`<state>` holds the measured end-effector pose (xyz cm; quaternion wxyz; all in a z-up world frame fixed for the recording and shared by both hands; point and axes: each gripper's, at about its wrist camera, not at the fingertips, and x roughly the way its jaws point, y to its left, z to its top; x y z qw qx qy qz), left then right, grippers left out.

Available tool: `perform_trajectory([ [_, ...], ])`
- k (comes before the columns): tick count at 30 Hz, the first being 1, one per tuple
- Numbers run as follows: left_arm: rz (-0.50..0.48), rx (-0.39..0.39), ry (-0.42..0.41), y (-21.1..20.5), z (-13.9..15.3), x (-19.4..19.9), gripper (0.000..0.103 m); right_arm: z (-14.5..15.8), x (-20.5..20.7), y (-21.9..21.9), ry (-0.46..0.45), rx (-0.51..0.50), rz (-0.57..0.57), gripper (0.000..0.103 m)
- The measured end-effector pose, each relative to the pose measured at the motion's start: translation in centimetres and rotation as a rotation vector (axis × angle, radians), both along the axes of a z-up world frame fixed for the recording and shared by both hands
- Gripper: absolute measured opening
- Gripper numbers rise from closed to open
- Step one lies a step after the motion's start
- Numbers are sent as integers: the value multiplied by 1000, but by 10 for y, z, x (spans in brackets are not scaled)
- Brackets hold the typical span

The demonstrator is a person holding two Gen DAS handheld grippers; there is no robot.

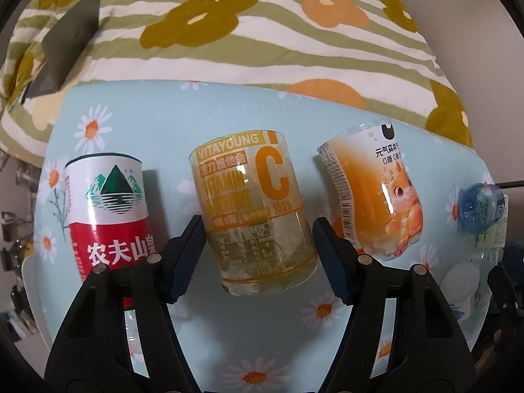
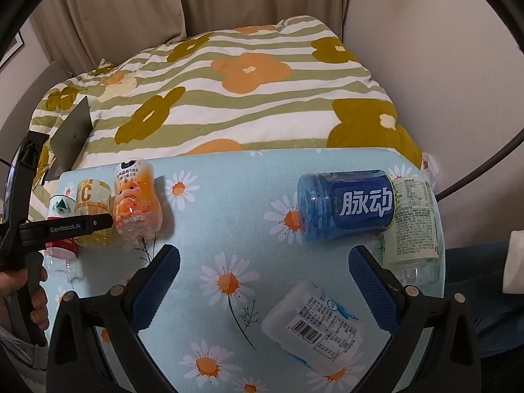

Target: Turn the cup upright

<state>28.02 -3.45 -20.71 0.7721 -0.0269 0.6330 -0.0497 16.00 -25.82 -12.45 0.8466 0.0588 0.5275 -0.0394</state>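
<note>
Reaching toward the counter's (image 1: 229, 108) left edge, the left gripper (image 1: 255, 255) is spreading its fingers wide on either side of the yellow cup (image 1: 255, 209), not touching it. The right gripper (image 2: 262, 281) is hovering with fingers wide above bare cloth, the blue cup (image 2: 347, 204) lying sideways near the right edge.

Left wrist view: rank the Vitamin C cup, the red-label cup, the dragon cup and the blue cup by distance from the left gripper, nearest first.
1. Vitamin C cup: between the open fingers of the left gripper.
2. Red-label cup on the left and dragon cup on the right: both beside the fingers, too close to call.
3. Blue cup: far right edge, lying on its side.
</note>
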Motion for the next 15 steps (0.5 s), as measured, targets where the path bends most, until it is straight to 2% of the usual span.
perform_trajectory([
  [8, -9, -3, -22, 0, 6, -6, 71, 1, -1, -1, -7, -1, 0, 103],
  [15, -17, -3, -70, -1, 25, -28, 71, 12, -15, -1, -30, -2, 9, 103],
])
